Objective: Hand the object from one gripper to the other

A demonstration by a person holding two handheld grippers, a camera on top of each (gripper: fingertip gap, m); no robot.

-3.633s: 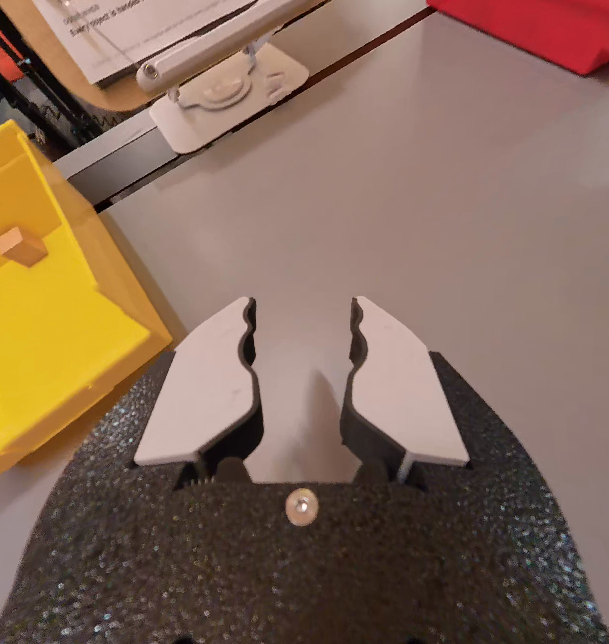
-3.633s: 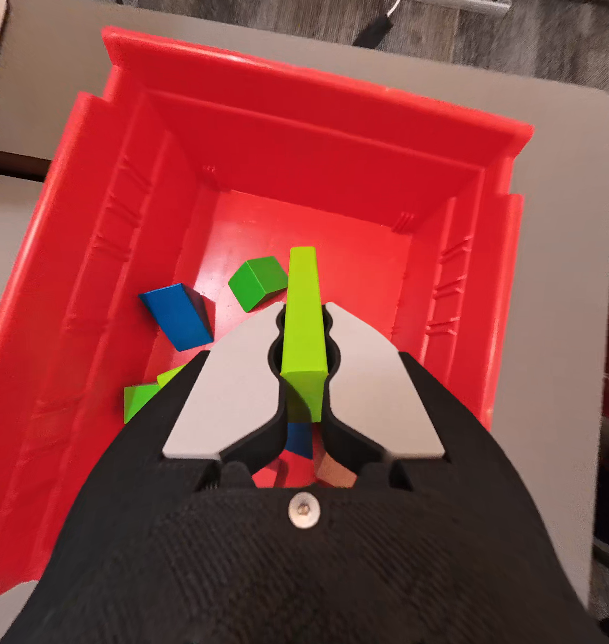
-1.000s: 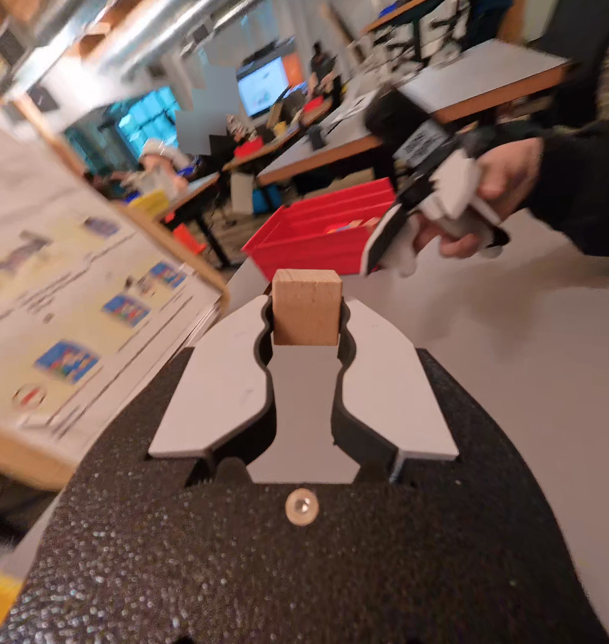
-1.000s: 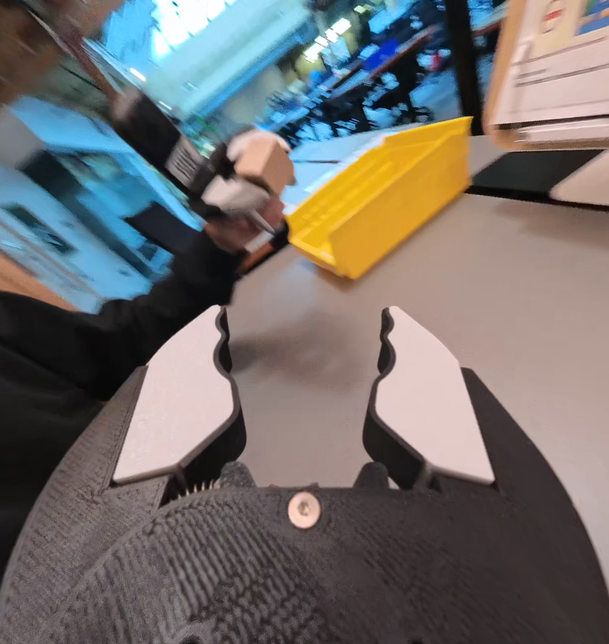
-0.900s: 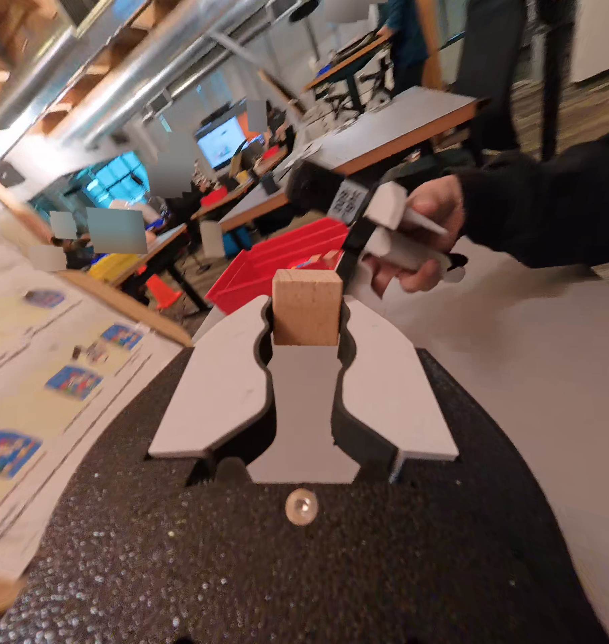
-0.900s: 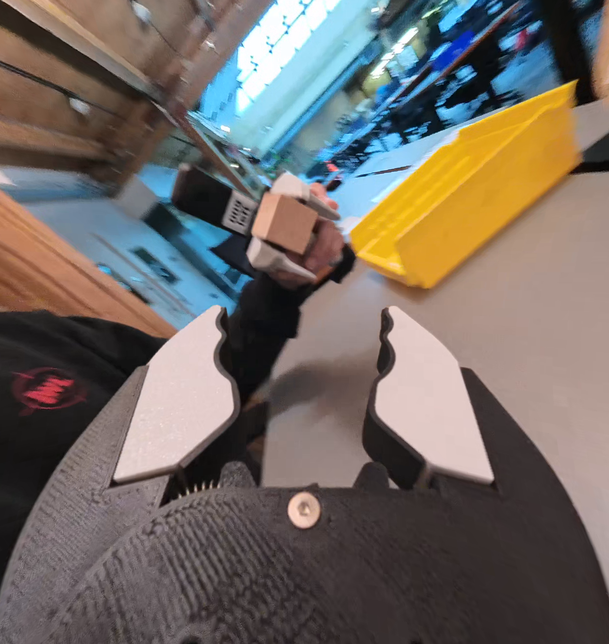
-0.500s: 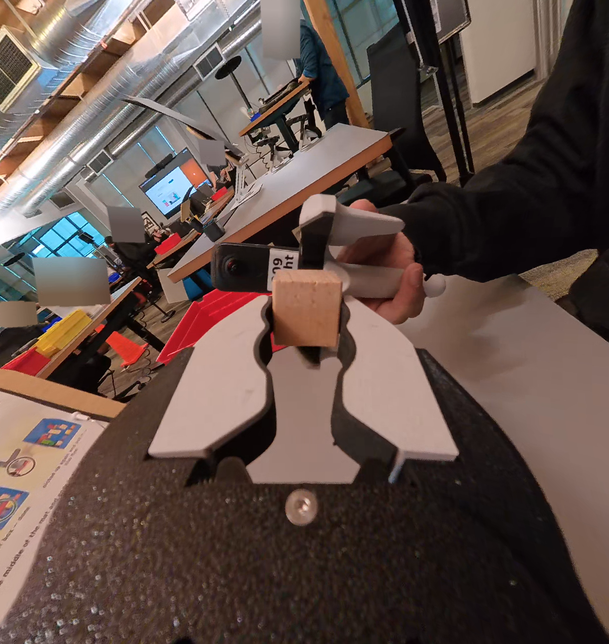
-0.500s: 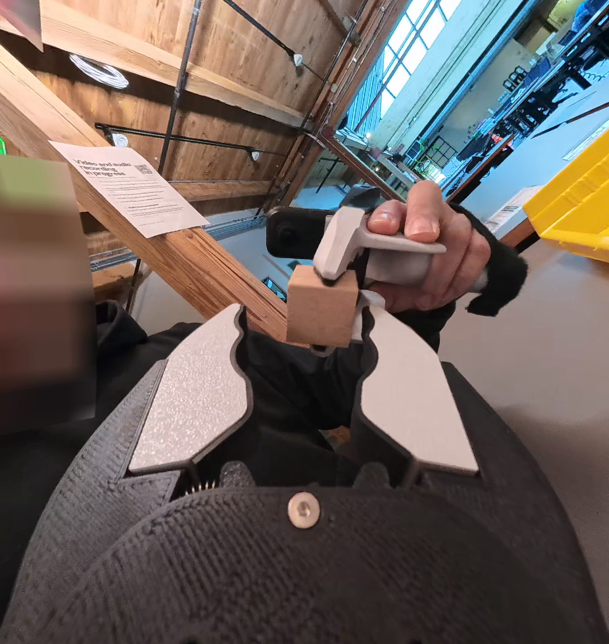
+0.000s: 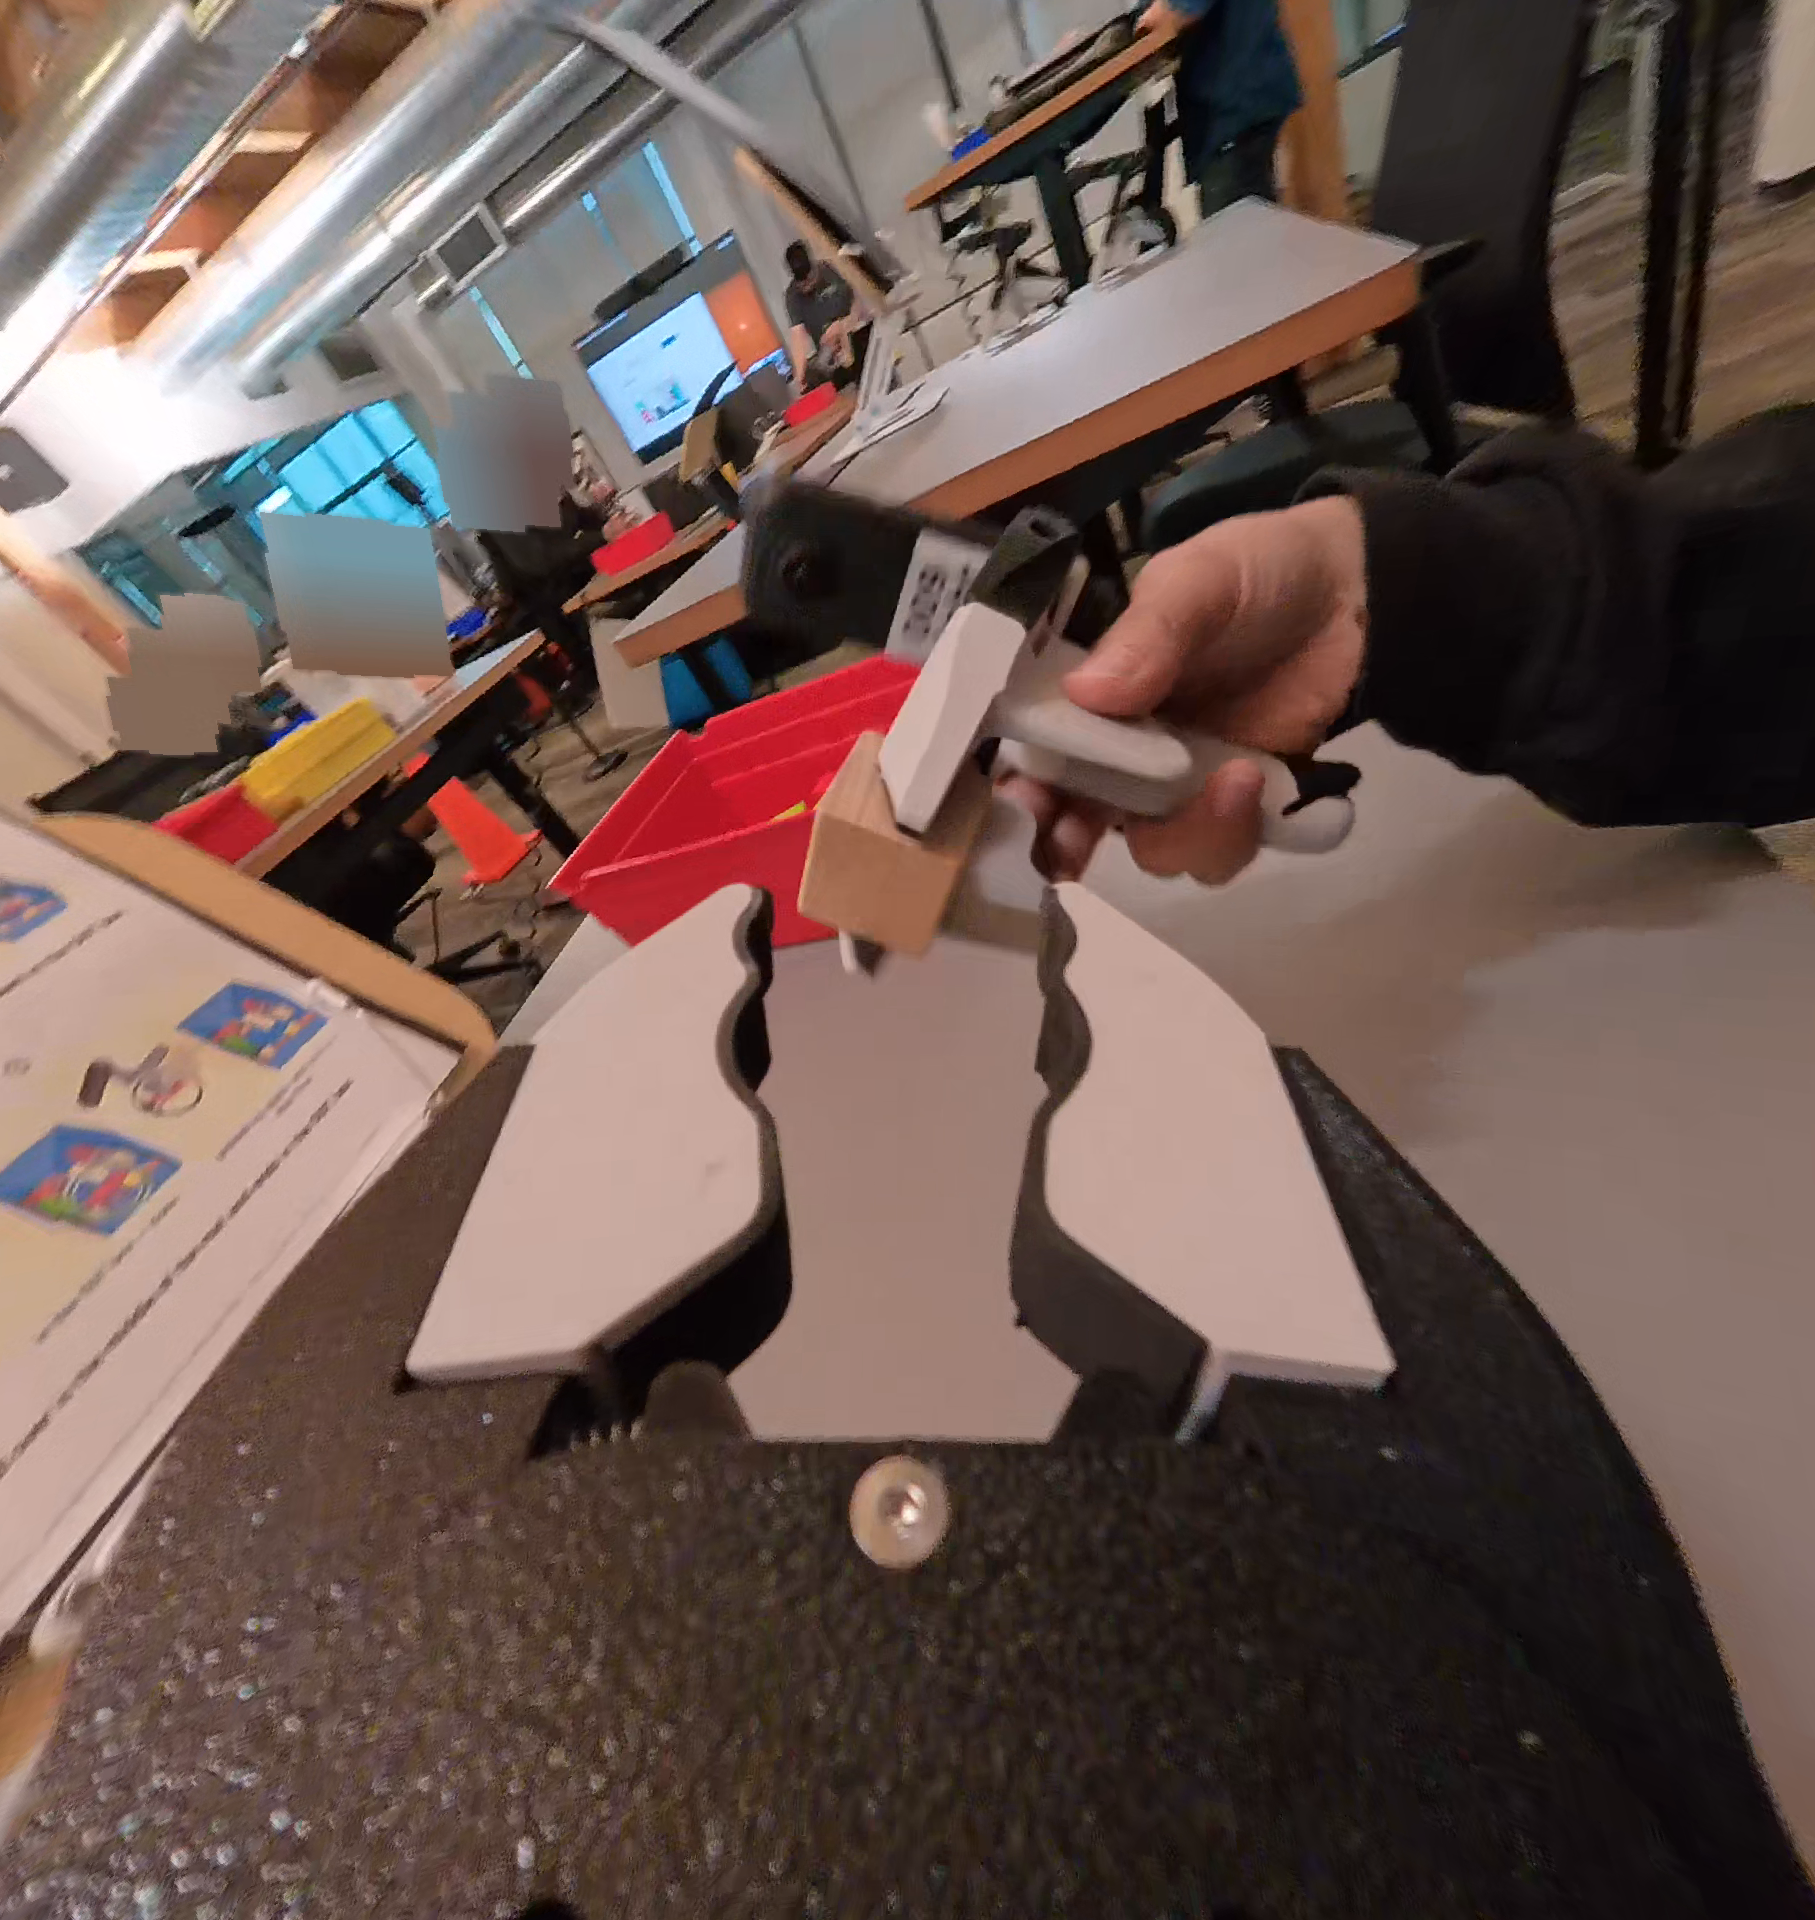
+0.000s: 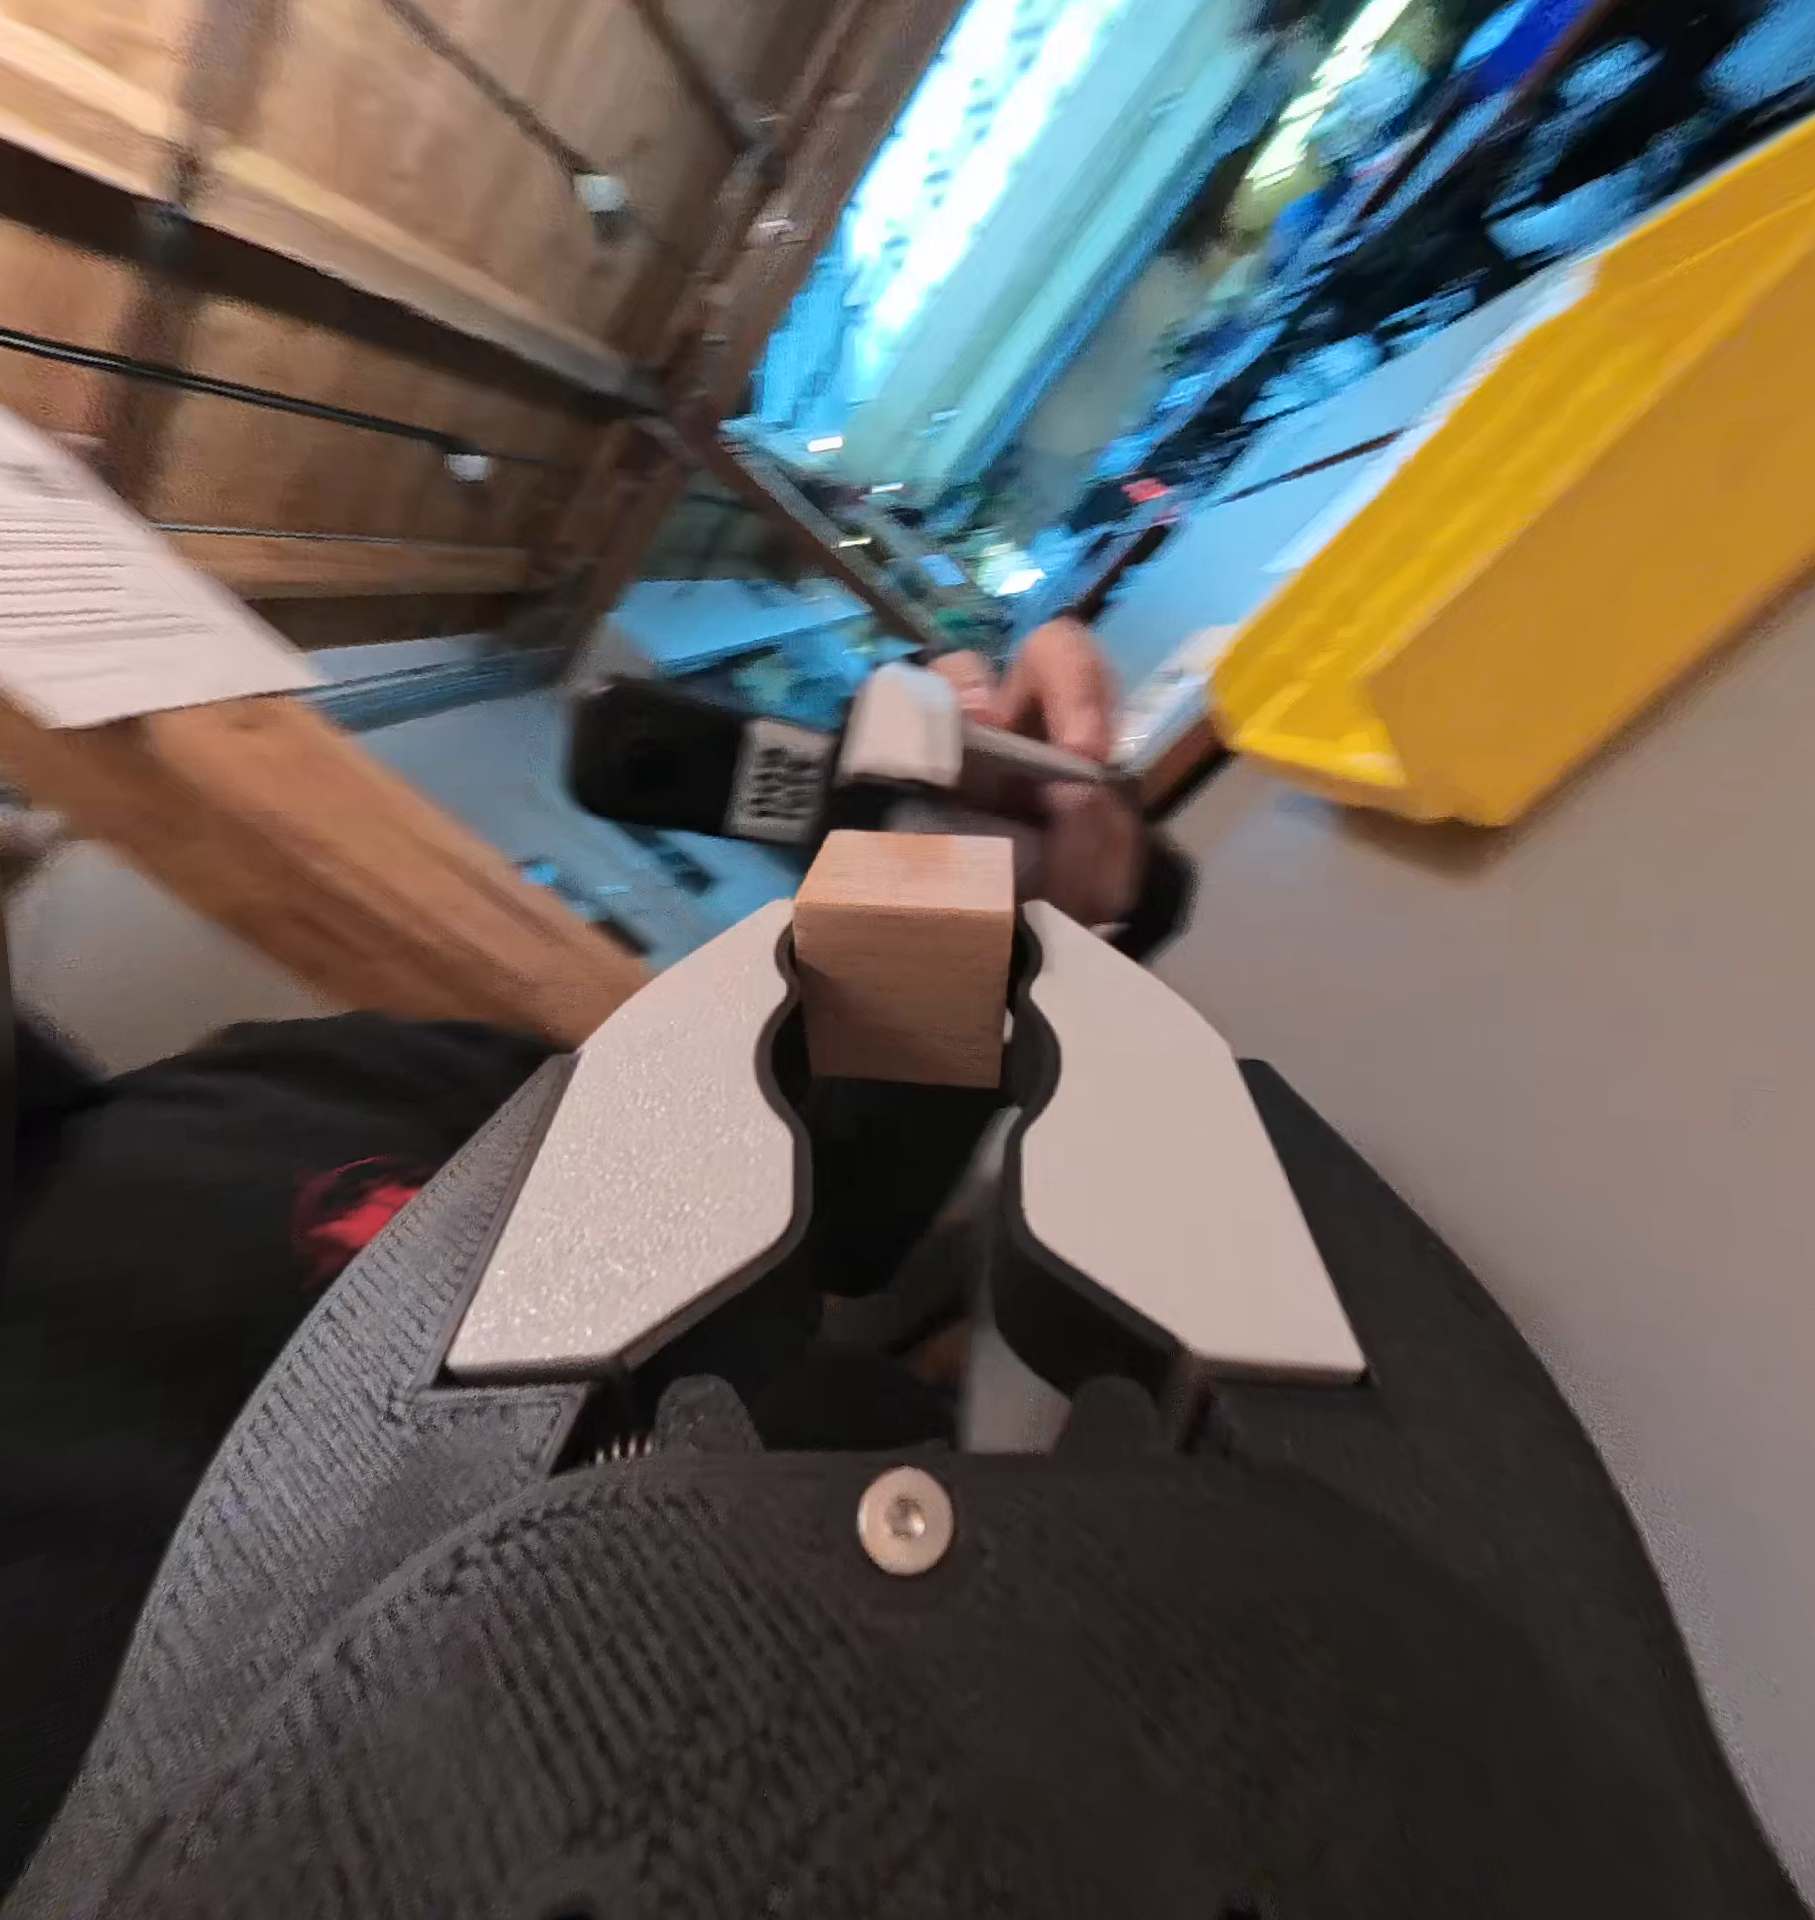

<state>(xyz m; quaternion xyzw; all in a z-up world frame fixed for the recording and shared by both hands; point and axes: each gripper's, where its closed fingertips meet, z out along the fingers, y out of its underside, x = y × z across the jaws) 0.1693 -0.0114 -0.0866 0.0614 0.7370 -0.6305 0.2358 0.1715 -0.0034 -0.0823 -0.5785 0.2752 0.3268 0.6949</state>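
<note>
Your grey worktop (image 9: 1505, 1091) carries a red bin (image 9: 716, 821) at mid-frame in the left wrist view, and a yellow bin (image 10: 1568, 582) at upper right in the right wrist view.

The plain wooden block (image 10: 903, 971), a small light-tan cube, is held clear of the table between the pads of the right gripper (image 10: 903, 935), both pressing its sides, and sits tilted just beyond the left gripper's (image 9: 898, 925) spread fingertips.
</note>
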